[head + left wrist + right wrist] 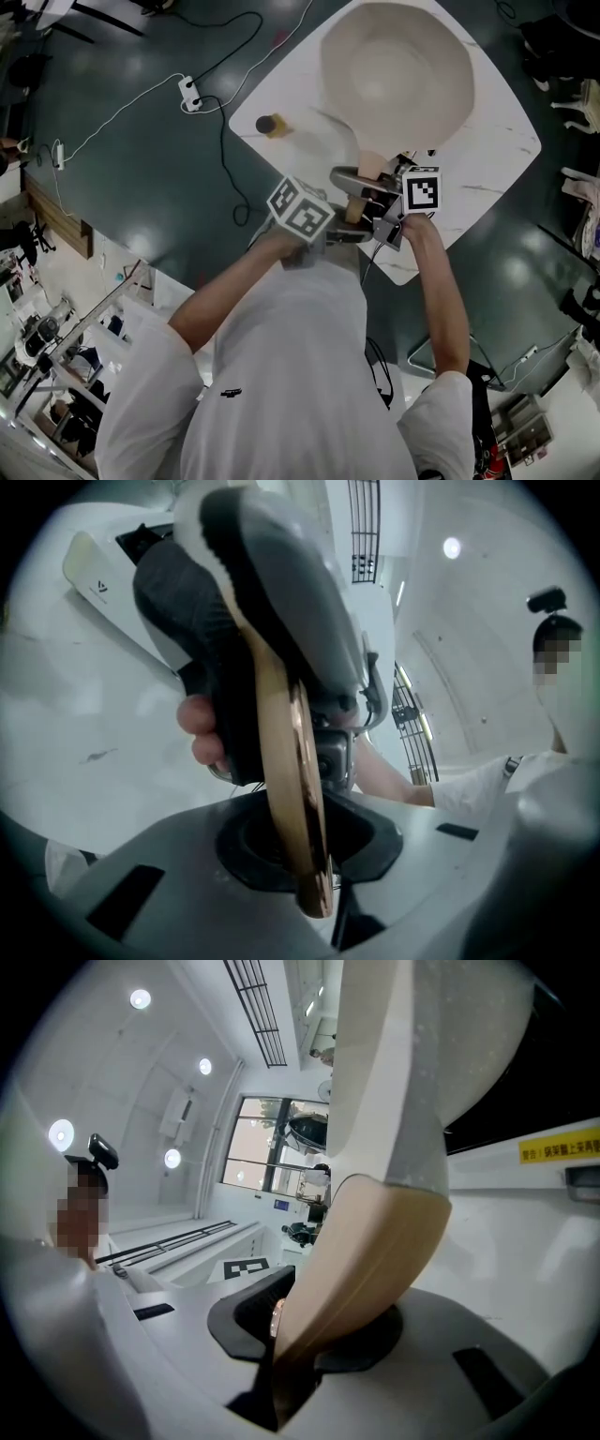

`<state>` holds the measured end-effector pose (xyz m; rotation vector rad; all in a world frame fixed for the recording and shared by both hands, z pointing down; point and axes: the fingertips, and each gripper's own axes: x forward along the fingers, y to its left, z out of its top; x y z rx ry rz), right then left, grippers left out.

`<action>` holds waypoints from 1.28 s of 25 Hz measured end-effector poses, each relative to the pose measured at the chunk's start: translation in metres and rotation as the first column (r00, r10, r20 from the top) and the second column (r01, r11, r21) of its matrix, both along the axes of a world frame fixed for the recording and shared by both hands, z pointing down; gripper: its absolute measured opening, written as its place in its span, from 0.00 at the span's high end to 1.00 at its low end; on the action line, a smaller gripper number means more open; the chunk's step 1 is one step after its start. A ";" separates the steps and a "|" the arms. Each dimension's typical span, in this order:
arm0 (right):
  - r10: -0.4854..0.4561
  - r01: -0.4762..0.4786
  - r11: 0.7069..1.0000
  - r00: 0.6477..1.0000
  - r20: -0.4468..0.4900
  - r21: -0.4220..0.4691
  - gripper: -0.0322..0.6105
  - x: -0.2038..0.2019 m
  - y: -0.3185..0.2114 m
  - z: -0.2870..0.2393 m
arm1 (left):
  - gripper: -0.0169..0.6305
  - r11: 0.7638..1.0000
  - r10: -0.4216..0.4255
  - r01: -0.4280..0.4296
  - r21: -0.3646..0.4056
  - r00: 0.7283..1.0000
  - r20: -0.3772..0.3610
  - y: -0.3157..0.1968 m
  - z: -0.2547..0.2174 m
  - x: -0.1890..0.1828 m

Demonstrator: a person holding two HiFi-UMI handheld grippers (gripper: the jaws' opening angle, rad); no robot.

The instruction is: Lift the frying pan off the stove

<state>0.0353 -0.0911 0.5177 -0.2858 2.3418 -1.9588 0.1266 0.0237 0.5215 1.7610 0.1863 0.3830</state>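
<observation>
At centre frame, left gripper [311, 855] and right gripper [298, 1346] both clamp the handle [368, 167] of the pan [394, 75]; best raised together, kept level.

Lab/test rm, prob.: power strip [190, 94] w/ loose cables [224, 155] on dark floor [122, 197].

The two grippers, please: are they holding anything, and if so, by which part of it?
Both grip the tan handle of the frying pan: the left gripper at its tail end, the right gripper nearer the bowl.
</observation>
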 end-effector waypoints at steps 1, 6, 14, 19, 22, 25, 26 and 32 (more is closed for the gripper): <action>-0.003 0.003 1.000 1.000 -0.003 -0.005 0.84 0.000 0.000 0.001 | 0.91 1.000 -0.001 0.001 -0.014 1.000 -0.002 0.000 -0.001 0.000; 0.000 0.000 1.000 1.000 0.007 0.004 0.84 -0.002 0.001 -0.002 | 0.92 1.000 -0.009 0.009 -0.024 1.000 0.005 0.000 -0.003 -0.002; 0.030 -0.032 0.999 0.999 0.036 0.043 0.85 -0.002 0.000 -0.002 | 0.92 1.000 0.014 -0.015 0.020 0.999 0.049 0.001 0.006 -0.006; 0.060 -0.062 0.997 0.996 0.062 0.042 0.86 -0.003 -0.003 -0.010 | 0.92 0.999 0.012 -0.014 0.038 0.998 0.056 -0.002 0.001 -0.011; 0.066 -0.068 0.997 0.996 0.060 0.037 0.86 -0.003 -0.004 -0.011 | 0.91 0.999 0.020 -0.022 0.035 0.999 0.050 -0.002 -0.001 -0.011; 0.065 -0.067 0.997 0.997 0.046 0.039 0.86 -0.003 -0.003 -0.011 | 0.91 0.999 0.026 -0.027 0.037 0.999 0.043 -0.001 -0.001 -0.011; 0.064 -0.065 0.997 0.997 0.040 0.041 0.86 -0.003 -0.003 -0.011 | 0.91 0.999 0.027 -0.029 0.042 0.999 0.046 -0.002 0.000 -0.012; 0.063 -0.064 0.997 0.998 0.019 0.052 0.85 -0.006 -0.004 -0.026 | 0.91 0.998 0.035 -0.036 0.056 0.999 0.018 -0.003 -0.017 -0.014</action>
